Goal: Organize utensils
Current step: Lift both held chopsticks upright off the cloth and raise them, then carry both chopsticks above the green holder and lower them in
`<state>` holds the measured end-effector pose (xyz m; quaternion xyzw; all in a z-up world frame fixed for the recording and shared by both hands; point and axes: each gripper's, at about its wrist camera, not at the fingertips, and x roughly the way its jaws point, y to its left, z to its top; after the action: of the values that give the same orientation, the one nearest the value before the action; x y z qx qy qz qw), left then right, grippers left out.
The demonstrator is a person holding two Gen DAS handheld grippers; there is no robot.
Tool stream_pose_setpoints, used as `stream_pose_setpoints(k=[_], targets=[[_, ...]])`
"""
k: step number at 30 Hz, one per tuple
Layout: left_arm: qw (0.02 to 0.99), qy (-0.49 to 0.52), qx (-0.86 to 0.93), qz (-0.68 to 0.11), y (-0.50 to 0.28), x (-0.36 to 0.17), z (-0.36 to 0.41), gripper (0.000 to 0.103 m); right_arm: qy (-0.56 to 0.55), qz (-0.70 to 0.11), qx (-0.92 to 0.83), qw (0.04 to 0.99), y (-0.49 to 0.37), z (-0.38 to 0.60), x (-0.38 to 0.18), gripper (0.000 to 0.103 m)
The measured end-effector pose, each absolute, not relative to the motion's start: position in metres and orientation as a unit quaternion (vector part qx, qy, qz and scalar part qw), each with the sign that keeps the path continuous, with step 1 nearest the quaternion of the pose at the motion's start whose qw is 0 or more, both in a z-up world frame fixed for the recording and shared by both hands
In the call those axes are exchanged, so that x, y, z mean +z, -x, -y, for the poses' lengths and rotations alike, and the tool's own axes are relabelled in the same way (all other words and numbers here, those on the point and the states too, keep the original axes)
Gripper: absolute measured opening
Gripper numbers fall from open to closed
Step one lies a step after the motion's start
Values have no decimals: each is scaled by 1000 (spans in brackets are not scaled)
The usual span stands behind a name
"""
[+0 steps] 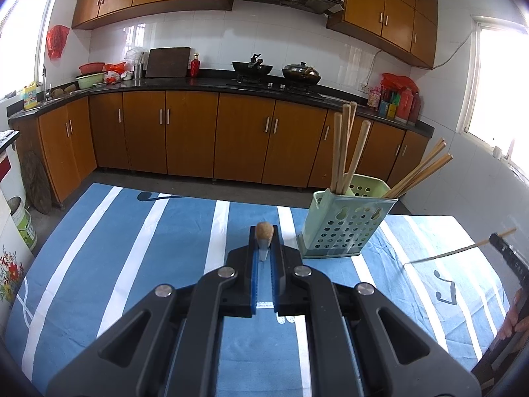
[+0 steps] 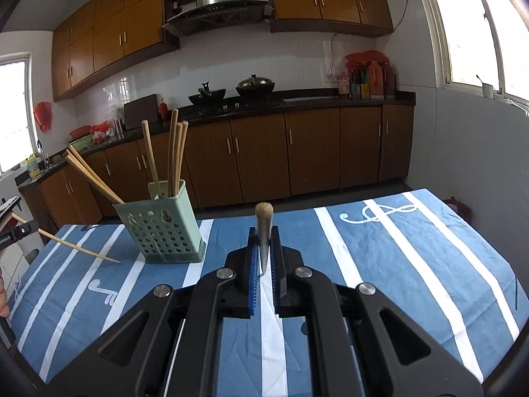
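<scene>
A pale green perforated holder (image 1: 344, 225) (image 2: 162, 231) stands on the blue striped tablecloth with several wooden chopsticks (image 1: 344, 152) (image 2: 173, 152) upright or leaning in it. My left gripper (image 1: 264, 236) is shut on a chopstick (image 1: 264, 231) seen end-on, left of the holder. In the right wrist view the left gripper (image 2: 18, 231) sits at the left edge, its chopstick (image 2: 76, 248) slanting down to the cloth. My right gripper (image 2: 263, 233) is shut on another chopstick (image 2: 263, 218), right of the holder. It shows at the right edge as right gripper (image 1: 504, 248) with its chopstick (image 1: 456, 252).
The table (image 1: 139, 248) (image 2: 413, 248) wears a blue cloth with white stripes and music-note prints. Behind it run wooden kitchen cabinets (image 1: 191, 132) and a dark counter with woks (image 1: 253, 66). A person's fingers (image 1: 515, 324) appear at the right edge.
</scene>
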<state>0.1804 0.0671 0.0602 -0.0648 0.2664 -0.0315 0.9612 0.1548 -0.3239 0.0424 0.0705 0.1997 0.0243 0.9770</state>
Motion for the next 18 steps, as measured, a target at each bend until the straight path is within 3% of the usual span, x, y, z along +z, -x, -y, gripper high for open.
stream_pose_setpoints(k=[18], targets=[[976,50,-111,-178,-160,157,-31,7,-125,-74,148,978,-147,285,156,8]])
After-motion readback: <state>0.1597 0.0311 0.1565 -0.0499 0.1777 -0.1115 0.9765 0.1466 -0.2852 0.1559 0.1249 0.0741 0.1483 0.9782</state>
